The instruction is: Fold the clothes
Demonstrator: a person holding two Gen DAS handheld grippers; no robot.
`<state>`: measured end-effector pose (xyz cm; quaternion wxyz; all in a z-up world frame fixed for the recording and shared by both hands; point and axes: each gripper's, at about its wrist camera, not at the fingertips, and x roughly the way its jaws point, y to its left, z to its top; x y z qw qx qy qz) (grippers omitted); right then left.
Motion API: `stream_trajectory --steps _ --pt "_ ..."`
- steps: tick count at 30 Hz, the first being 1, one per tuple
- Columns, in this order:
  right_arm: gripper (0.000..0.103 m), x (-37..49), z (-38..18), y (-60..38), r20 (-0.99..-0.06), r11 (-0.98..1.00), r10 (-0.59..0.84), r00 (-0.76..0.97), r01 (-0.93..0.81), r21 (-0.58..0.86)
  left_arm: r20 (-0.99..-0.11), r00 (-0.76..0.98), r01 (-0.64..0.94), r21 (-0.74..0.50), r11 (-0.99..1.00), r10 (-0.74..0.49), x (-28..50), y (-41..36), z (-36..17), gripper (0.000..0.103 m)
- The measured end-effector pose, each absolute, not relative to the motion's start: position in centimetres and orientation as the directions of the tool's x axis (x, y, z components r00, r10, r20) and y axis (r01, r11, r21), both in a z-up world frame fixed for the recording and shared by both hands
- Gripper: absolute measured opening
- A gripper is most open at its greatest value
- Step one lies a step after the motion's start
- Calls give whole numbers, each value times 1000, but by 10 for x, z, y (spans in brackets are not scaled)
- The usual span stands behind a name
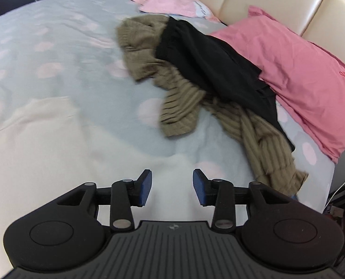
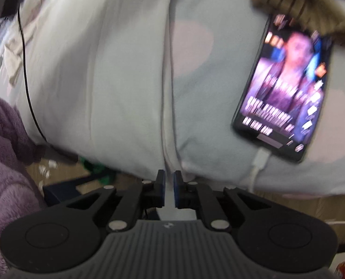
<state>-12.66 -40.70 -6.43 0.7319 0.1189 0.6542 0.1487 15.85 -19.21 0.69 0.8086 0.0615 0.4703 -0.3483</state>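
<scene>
A pale cream garment [image 1: 63, 134], soft and smooth with shallow creases, lies spread flat on the grey duvet [image 1: 56, 34] with pink dots, directly under and ahead of the left gripper [image 1: 172, 184], whose blue-padded jaws stand apart with nothing between them. To the right, well beyond the claw, a ribbed olive-brown knit [image 1: 181, 107] lies crumpled, a black garment [image 1: 209, 62] draped over it against a pink pillow [image 1: 295, 69]. The right gripper [image 2: 169, 189] hangs at the bed's edge, jaws nearly together with a narrow gap, gripping nothing visible; a lit phone [image 2: 286, 88] lies nearby.
</scene>
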Motion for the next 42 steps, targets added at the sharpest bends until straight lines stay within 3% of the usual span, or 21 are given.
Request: stream_trajectory --steps 10,21,22,23,24,29,31,40,42 --pt "10 -70 -17 -402 -895 964 265 358 -60 261 -786 387 458 -289 841 -482 157 -86 -8 32" --pt "10 49 -17 -391 -839 984 170 517 -41 174 -757 344 424 -402 812 -555 185 -89 -39 32" --pt "19 59 -20 -389 -835 986 163 526 -51 160 -755 336 434 -406 804 -563 186 -94 -43 32" --pt "36 69 -23 -388 -830 988 154 535 -58 147 -753 328 444 -411 796 -571 187 -99 -47 32" --pt "40 77 -27 -388 -828 989 145 542 -53 138 -753 326 451 -407 795 -571 188 -102 -50 32" --pt "40 113 -36 -392 -804 984 167 571 -50 169 -741 318 459 -425 780 -591 194 -111 -67 32" --pt "40 125 -38 -388 -787 981 192 586 -90 173 -732 320 462 -433 773 -602 196 -111 -71 28" --pt "31 179 -64 -363 -768 943 321 554 -114 312 -706 318 447 -477 757 -632 203 -104 -78 14" --pt "8 183 -69 -357 -786 950 300 541 -92 300 -702 336 443 -471 763 -628 204 -102 -77 4"
